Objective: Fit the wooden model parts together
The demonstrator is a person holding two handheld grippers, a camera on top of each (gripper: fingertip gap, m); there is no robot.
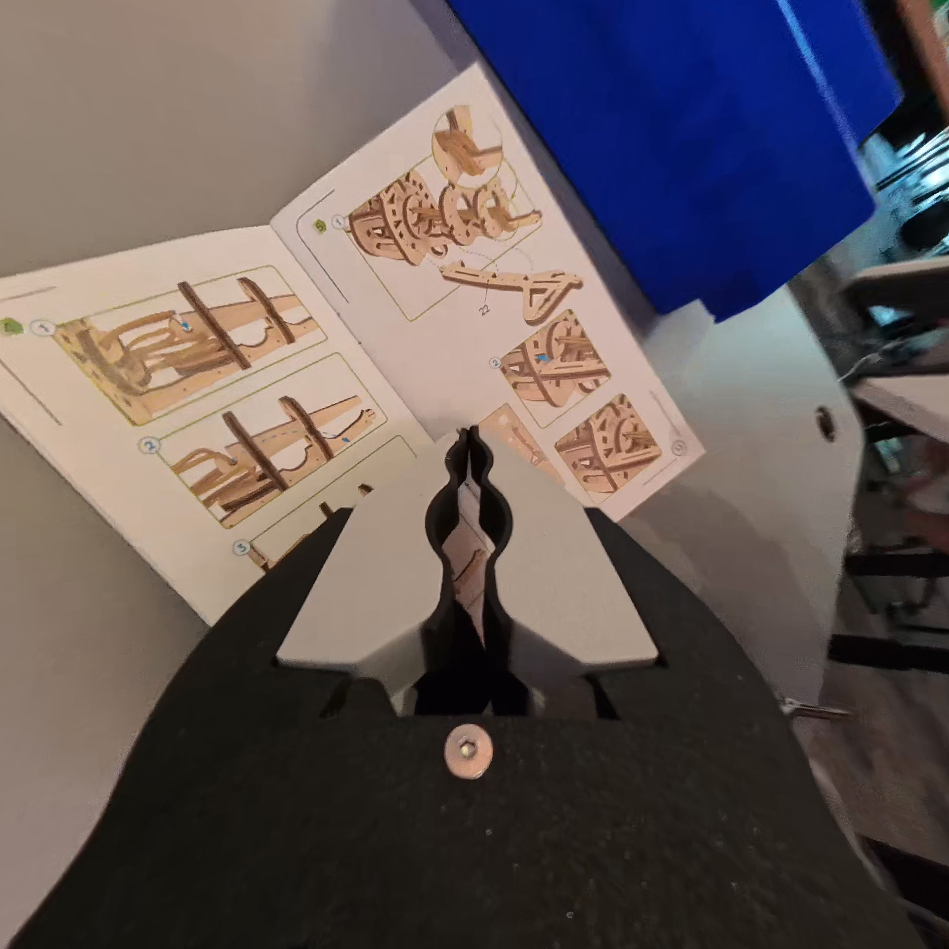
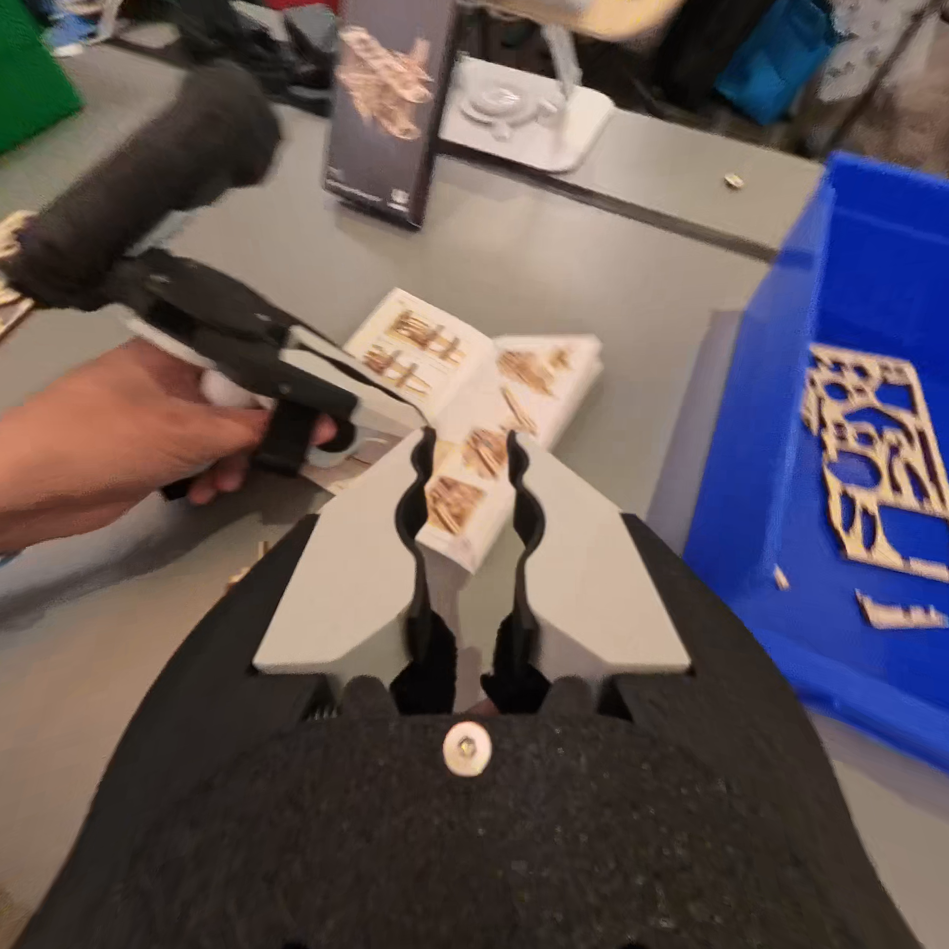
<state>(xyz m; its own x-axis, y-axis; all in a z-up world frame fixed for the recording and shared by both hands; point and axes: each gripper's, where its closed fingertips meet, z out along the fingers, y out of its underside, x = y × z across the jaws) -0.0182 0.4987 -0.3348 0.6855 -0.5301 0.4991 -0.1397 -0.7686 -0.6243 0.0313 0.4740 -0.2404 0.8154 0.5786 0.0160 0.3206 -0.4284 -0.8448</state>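
Observation:
An open instruction booklet (image 1: 267, 390) with pictures of a wooden model lies on the grey table. My left gripper (image 1: 468, 436) is shut with nothing visible between its tips, just above the booklet's lower middle. In the right wrist view, my right gripper (image 2: 467, 439) is open and empty above the booklet (image 2: 477, 390). The left gripper (image 2: 416, 413), held by a hand (image 2: 118, 436), reaches in from the left with its tips over the booklet. A wooden cut-out sheet (image 2: 883, 462) and a small loose wooden piece (image 2: 898, 616) lie in the blue bin (image 2: 760, 462) at the right.
The blue bin (image 1: 667, 144) stands just beyond the booklet. A dark product box (image 2: 385, 113) stands upright at the back of the table, a white stand (image 2: 529, 113) to its right. More wooden parts (image 2: 10, 246) show at the far left edge. The table edge (image 1: 821, 462) lies to the right. Across from one pair of fingers to the other is roughly 11 centimetres. The small loose wooden piece (image 2: 898, 616) is about 25 centimetres from my right fingertips.

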